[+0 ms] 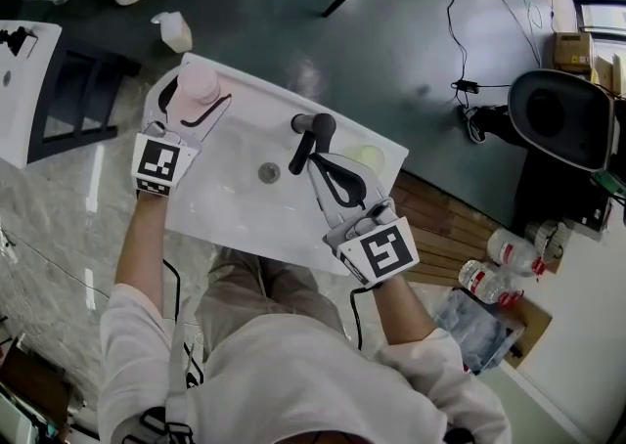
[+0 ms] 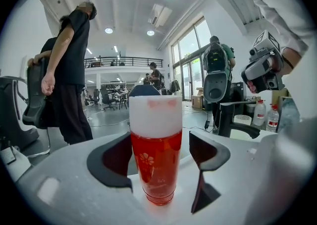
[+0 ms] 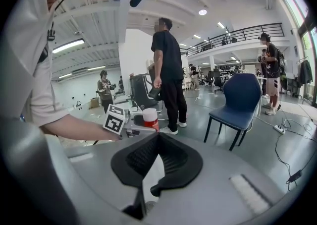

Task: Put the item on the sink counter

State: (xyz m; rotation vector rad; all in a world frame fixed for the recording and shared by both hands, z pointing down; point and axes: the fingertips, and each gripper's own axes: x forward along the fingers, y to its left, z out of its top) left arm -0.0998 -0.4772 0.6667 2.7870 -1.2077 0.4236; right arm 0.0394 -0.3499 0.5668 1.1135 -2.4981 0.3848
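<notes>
**Head view.** A white sink counter (image 1: pixel 230 217), smooth and glossy with rounded corners, stands on a floor (image 1: pixel 411 51) that is dark and polished beyond it and pale and veined to the left. The shallow basin has a round metal drain (image 1: pixel 269 173). A matte black faucet (image 1: pixel 311 129) rises at the far rim, and a pale round disc (image 1: pixel 369 155) lies near the far right corner. A black office chair (image 1: pixel 562 119) and clear plastic water bottles (image 1: pixel 499 266) sit well apart to the right. The left gripper (image 1: pixel 196 100) is at the counter's far left corner, with the bottle (image 1: pixel 199 82) between its jaws. The right gripper (image 1: pixel 318 160) lies over the basin, its tips just beside the faucet.

**Left gripper view.** The bottle is cylindrical: translucent red body with a small flower print, under a frosted white cap (image 2: pixel 155 115). It stands upright on the white counter. The black jaws are spread to either side of it, and a clear gap shows on the right; the bottle is released, not grasped. Behind it is an open hall with ceiling spotlights, tall windows and a railed mezzanine.

**Right gripper view.** The black ribbed jaws are clenched, tips meeting, with nothing between them. A blue chair (image 3: pixel 242 100) on black legs and a standing person (image 3: pixel 168 70) occupy the polished floor beyond.
</notes>
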